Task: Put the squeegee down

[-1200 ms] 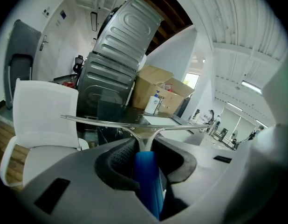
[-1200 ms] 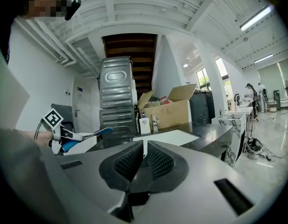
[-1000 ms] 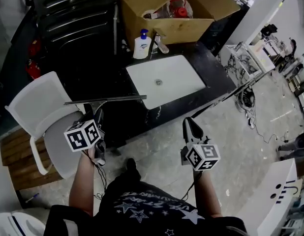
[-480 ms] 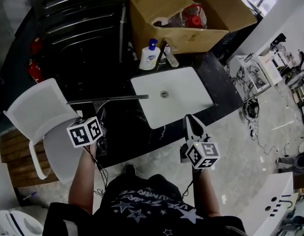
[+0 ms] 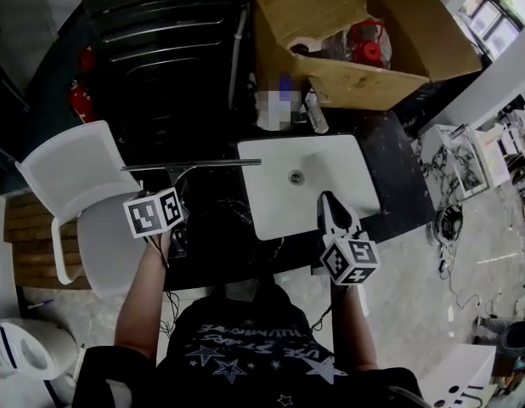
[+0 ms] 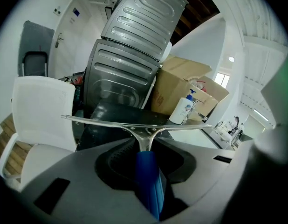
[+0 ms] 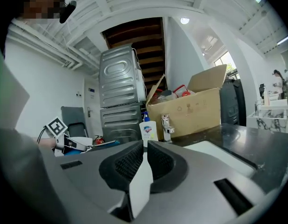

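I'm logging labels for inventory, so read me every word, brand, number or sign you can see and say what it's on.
Nothing can be quoted with certainty.
Shirt: a line of pale capitals among stars, too blurred to read.
Soap bottle: blue label, too small to read.
Cardboard box: faint marks, unreadable.
Marker cubes: black-and-white square patterns, no letters.

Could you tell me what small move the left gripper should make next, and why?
Probably lower the left gripper toward the dark countertop beside the sink: its jaws clamp the squeegee by the blue handle, and the blade seems to hang above the counter.
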{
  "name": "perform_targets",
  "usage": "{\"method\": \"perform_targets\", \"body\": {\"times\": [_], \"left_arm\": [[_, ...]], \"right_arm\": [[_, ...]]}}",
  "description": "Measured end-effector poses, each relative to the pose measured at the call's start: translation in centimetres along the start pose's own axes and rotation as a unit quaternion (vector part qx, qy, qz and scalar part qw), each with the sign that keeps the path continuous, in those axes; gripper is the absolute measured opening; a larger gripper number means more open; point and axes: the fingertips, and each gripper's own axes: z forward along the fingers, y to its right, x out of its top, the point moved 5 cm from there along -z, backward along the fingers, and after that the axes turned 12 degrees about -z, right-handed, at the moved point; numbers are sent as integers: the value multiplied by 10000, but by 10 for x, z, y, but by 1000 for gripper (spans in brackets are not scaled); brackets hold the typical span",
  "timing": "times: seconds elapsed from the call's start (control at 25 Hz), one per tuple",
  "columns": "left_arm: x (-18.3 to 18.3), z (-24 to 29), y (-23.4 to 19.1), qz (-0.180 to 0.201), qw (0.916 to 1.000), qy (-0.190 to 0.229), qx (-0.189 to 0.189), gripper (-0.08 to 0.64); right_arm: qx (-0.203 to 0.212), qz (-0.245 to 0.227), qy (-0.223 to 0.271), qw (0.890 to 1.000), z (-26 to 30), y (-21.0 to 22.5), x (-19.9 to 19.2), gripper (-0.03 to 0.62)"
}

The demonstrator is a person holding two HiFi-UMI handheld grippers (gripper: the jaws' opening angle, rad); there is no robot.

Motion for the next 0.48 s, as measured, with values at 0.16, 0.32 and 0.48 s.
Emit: {"method": "perform_targets", "body": {"times": [0.16,0.32,0.48], "left_arm": [[0,20,14,-106,9992,86,380,135],[-1,38,25,-52,9969,106,783,135],[-4,58,27,-171,9949,154,977,135]], "right_arm": [[506,-120,32,9986,32,25,7,58],[852,-45,54,9963,55,54,7,58],[1099,-39,73,9939,72,73,4,58]]}}
